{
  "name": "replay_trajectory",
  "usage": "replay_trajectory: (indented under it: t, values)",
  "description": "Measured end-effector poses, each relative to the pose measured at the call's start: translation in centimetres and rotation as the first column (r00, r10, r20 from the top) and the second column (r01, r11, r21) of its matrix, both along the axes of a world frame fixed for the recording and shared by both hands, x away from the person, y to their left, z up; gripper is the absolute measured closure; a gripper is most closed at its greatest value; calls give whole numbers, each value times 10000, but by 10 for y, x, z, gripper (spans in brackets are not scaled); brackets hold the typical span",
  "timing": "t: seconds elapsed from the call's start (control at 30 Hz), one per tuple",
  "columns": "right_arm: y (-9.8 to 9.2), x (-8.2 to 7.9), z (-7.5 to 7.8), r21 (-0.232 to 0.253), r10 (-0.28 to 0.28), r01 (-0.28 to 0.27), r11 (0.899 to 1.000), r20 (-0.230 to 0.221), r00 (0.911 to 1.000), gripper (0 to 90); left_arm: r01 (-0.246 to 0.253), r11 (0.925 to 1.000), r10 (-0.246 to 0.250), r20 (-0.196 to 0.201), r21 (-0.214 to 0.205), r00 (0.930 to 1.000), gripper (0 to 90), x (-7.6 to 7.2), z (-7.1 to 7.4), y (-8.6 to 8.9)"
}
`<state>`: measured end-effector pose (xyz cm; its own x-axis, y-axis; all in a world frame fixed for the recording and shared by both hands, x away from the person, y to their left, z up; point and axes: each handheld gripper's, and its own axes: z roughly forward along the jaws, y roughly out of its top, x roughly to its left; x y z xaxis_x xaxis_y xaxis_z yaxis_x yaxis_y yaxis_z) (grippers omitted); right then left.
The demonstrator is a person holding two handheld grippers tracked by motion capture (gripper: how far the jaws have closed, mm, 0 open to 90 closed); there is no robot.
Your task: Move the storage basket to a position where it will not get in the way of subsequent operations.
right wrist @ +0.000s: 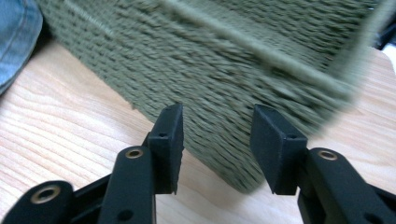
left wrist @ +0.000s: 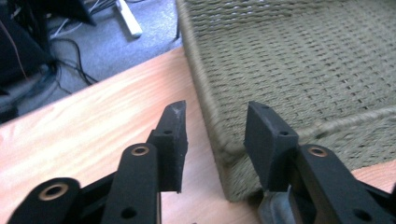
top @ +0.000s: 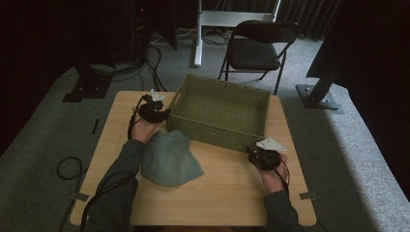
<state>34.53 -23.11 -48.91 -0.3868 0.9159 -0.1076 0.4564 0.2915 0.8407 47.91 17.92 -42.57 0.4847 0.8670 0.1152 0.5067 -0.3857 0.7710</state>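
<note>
Basket: olive-green woven rectangular basket [top: 220,112] stands at the wooden table's [top: 227,188] far edge.
Left gripper [left wrist: 215,135]: jaws apart, astride the near-left corner — nothing clamped.
Right gripper [right wrist: 217,140]: jaws apart at the near-right corner.
Advice: both corner walls should be pinched evenly — beside the blue denim cloth [top: 168,158].

One basket [top: 220,112], one denim cloth [top: 169,158]
</note>
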Motion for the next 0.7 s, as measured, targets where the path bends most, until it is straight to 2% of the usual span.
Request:
replay_trajectory:
  t: [0.03,0.1,0.13,0.3,0.37,0.47,0.53,0.63,0.7]
  values:
    - [-3,-2,1,132,-113,113,9998,24,9999,546,-15,9991,12,-52,-433,10000,586,-2,-1,5]
    - [-10,-5,3,154,-412,411,9990,33,9991,555,-87,9989,85,-50,-467,10000,586,-4,-3,8]
    - [-13,-6,4,129,-640,640,9979,45,9979,588,-68,9987,65,-59,-509,10000,586,-5,-4,9]
    - [-23,-5,4,217,-1212,1214,9924,-86,9926,653,1,9976,-8,-96,-688,10000,587,-11,-10,13]
    - [-24,-4,4,168,-1176,1177,9929,-100,9930,672,21,9983,-34,-223,-580,9997,587,-11,-13,13]
    - [-23,3,8,-38,-1178,1178,9930,-134,9929,772,36,9978,-61,-364,-666,9993,593,-11,-17,13]
    - [-24,6,11,-12,-1121,1121,9937,-162,9936,773,19,9969,-50,-389,-783,9992,601,-11,-17,14]
    - [-25,13,12,-76,-1083,1081,9941,-230,9939,778,114,9978,-144,-447,-658,9989,612,-11,-19,12]
    - [-27,18,12,43,-1101,1103,9939,-273,9935,779,198,9975,-231,-491,-672,9985,613,-12,-22,12]
